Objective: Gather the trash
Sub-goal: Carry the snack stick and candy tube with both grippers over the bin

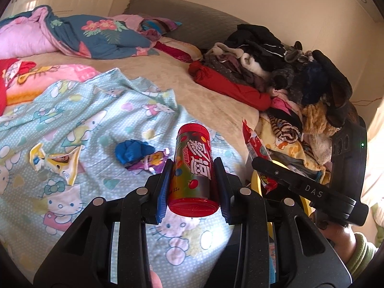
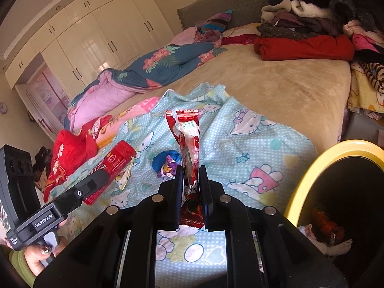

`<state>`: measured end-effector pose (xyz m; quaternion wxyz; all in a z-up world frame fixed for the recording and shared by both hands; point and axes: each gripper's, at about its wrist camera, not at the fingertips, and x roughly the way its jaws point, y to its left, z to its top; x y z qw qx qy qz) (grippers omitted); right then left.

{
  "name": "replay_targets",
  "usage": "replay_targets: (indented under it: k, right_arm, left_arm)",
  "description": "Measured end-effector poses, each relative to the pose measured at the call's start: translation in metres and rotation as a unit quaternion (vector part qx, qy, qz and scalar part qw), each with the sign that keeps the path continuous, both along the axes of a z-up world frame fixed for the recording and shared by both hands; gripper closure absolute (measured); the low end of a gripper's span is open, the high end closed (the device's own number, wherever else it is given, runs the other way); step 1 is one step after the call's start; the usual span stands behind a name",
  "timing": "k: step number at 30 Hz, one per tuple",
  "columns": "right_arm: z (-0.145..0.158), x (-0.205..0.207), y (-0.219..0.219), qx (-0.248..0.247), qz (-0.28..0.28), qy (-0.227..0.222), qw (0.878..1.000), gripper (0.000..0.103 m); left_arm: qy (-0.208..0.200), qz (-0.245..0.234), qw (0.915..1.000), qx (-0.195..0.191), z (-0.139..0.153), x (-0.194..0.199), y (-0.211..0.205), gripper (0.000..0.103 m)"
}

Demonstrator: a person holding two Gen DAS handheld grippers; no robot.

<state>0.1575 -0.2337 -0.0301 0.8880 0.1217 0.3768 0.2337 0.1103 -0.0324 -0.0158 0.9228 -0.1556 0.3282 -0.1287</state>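
Observation:
My left gripper [image 1: 194, 168] is shut on a red candy canister [image 1: 194, 168] and holds it above the Hello Kitty sheet [image 1: 72, 124]; the canister also shows in the right wrist view [image 2: 112, 168]. My right gripper [image 2: 190, 175] is shut on a red snack wrapper [image 2: 188, 141], held upright; the wrapper also shows in the left wrist view [image 1: 255, 151]. On the sheet lie a blue crumpled piece [image 1: 132, 151], a purple wrapper [image 1: 151, 160] and a yellow-white wrapper [image 1: 57, 163]. A yellow-rimmed trash bin [image 2: 319, 165] stands at the right, with trash inside.
A pile of clothes [image 1: 276, 72] covers the bed's right side. A floral quilt [image 1: 91, 36] and a pink blanket [image 1: 21, 40] lie at the far left. A red cloth [image 2: 69, 153] lies beside the sheet. White wardrobes [image 2: 91, 38] line the far wall.

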Motion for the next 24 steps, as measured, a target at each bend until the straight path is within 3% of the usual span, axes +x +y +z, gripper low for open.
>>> replay_targets:
  k: [24]
  right_arm:
    - [0.012,-0.030,-0.094,0.018,-0.070,-0.020,0.997,0.090]
  left_arm:
    - [-0.021,-0.069,0.9971,0.025,0.017,0.000,-0.083,0.076]
